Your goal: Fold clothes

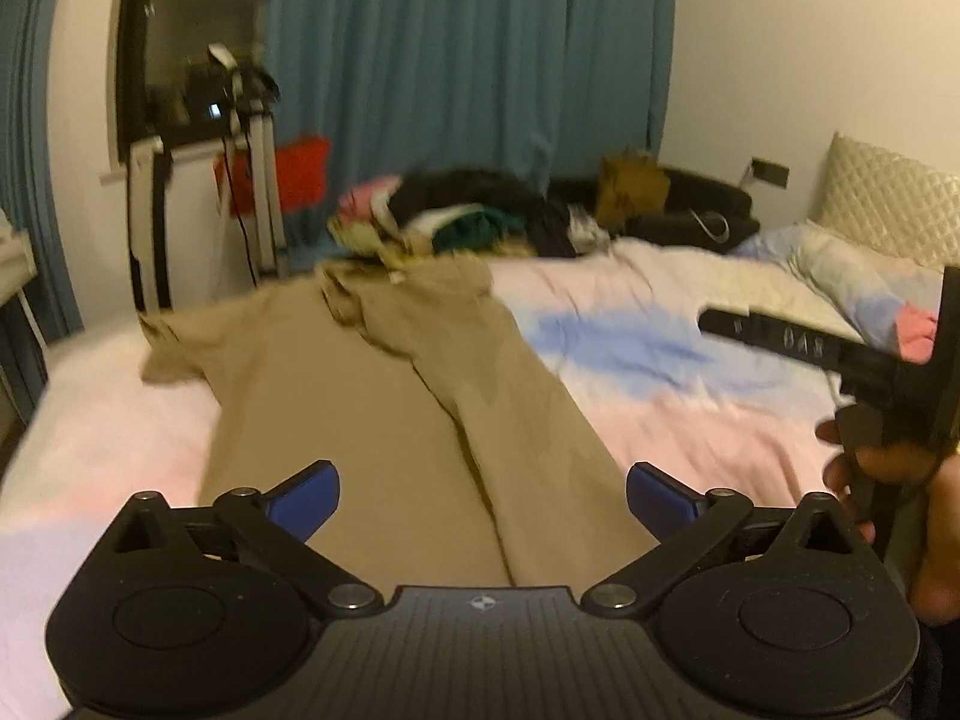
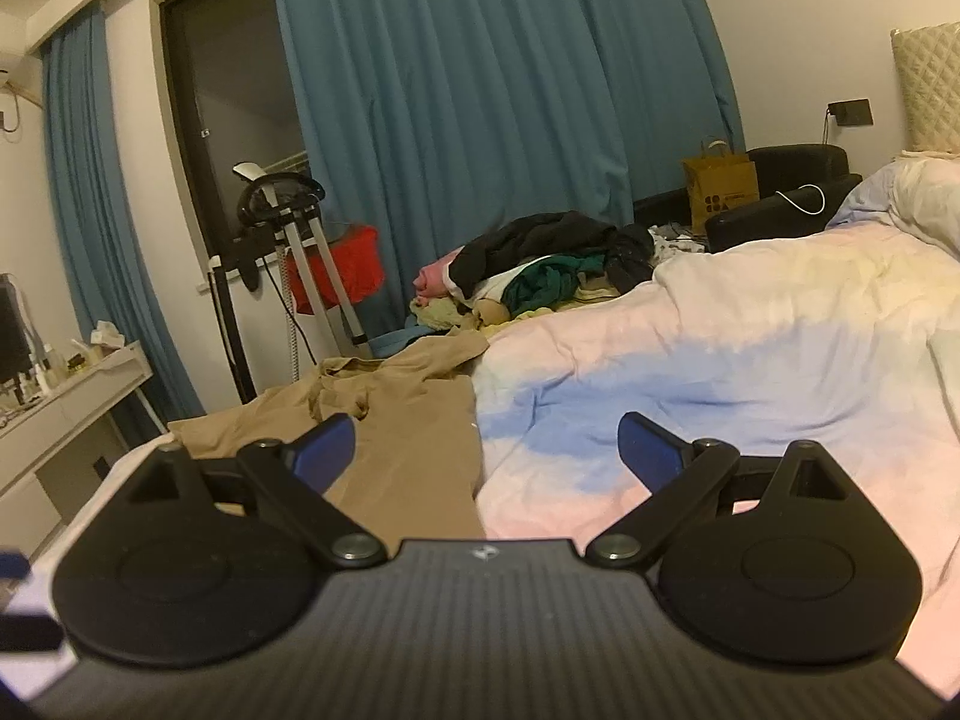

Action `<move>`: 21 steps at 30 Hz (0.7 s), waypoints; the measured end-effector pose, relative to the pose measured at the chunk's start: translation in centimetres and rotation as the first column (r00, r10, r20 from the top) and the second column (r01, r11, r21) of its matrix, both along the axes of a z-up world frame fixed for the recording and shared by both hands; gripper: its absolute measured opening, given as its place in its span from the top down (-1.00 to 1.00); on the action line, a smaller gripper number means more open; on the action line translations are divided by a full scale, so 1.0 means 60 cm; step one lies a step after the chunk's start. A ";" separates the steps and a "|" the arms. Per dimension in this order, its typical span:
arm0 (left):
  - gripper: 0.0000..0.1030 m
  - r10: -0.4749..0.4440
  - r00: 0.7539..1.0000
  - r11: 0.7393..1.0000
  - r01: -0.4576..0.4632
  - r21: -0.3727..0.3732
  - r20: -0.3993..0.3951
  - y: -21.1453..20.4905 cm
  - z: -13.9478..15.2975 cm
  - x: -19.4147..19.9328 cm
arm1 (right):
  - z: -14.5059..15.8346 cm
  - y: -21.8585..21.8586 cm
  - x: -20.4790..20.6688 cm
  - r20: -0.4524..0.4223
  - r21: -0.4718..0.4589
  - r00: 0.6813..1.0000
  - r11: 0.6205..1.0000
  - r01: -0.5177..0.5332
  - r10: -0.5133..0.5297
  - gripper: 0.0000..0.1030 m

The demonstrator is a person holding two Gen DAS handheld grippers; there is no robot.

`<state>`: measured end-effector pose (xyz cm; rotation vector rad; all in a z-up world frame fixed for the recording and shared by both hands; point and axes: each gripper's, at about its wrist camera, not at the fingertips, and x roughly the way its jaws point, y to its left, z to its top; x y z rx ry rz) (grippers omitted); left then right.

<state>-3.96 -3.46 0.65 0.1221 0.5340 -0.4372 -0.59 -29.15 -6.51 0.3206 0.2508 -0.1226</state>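
Observation:
Tan trousers [image 1: 384,408] lie stretched out on the bed, legs running toward me and waist at the far end. My left gripper [image 1: 483,495] is open and empty, hovering over the near ends of the legs. My right gripper [image 2: 486,450] is open and empty, over the sheet just right of the trousers [image 2: 408,438]. The right gripper's body, held by a hand, also shows at the right edge of the left wrist view [image 1: 870,372].
The bed has a pink, blue and white sheet [image 2: 720,372]. A pile of mixed clothes [image 2: 540,270] sits at its far edge. Pillows [image 1: 852,276] lie at the right. An exercise machine [image 2: 282,252] and a white desk [image 2: 72,396] stand left, before blue curtains.

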 end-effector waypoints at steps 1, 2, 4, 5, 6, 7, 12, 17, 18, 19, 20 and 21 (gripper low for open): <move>-0.99 0.010 1.000 1.000 -0.010 0.000 0.015 0.001 0.005 -0.001 | 0.000 0.001 0.000 0.002 -0.001 1.000 1.000 -0.001 0.001 -0.86; -0.99 0.020 1.000 1.000 -0.020 -0.006 0.019 0.004 0.008 -0.003 | 0.001 0.001 0.000 0.005 -0.002 1.000 1.000 -0.002 0.002 -0.86; -0.99 0.043 0.999 0.999 -0.042 -0.020 0.023 0.010 0.015 -0.005 | 0.002 0.003 -0.001 0.010 -0.004 1.000 1.000 -0.005 0.005 -0.86; -0.99 0.054 0.998 0.998 -0.053 -0.027 0.025 0.014 0.019 -0.006 | 0.002 0.003 -0.002 0.014 -0.006 1.000 1.000 -0.005 0.005 -0.86; -0.99 0.062 0.998 0.997 -0.062 -0.035 0.025 0.016 0.021 -0.007 | 0.001 0.004 -0.003 0.019 -0.007 1.000 1.000 -0.006 0.006 -0.86; -0.99 0.071 0.997 0.997 -0.070 -0.044 0.025 0.019 0.024 -0.009 | 0.001 0.005 -0.004 0.024 -0.007 1.000 1.000 -0.006 0.006 -0.86; -0.99 0.117 0.992 0.993 -0.116 -0.022 0.054 0.033 0.043 -0.032 | -0.002 0.009 -0.009 0.044 -0.011 0.999 1.000 -0.013 0.014 -0.86; -0.99 0.185 0.980 0.983 -0.183 -0.028 0.079 0.062 0.082 -0.077 | 0.004 0.026 -0.015 0.064 0.001 0.997 0.999 -0.053 0.053 -0.86; -0.99 0.198 0.977 0.980 -0.196 -0.034 0.080 0.071 0.093 -0.086 | 0.008 0.035 -0.015 0.062 0.007 0.996 0.998 -0.063 0.062 -0.86; -0.99 0.210 0.974 0.977 -0.208 -0.041 0.081 0.081 0.105 -0.094 | 0.013 0.046 -0.015 0.057 0.017 0.996 0.997 -0.074 0.072 -0.86; -0.99 0.223 0.971 0.974 -0.220 -0.047 0.081 0.090 0.116 -0.103 | 0.018 0.057 -0.014 0.053 0.027 0.995 0.996 -0.084 0.083 -0.86; -0.99 0.232 0.969 0.972 -0.229 -0.052 0.086 0.098 0.129 -0.110 | 0.024 0.071 -0.013 0.044 0.041 0.994 0.994 -0.103 0.101 -0.86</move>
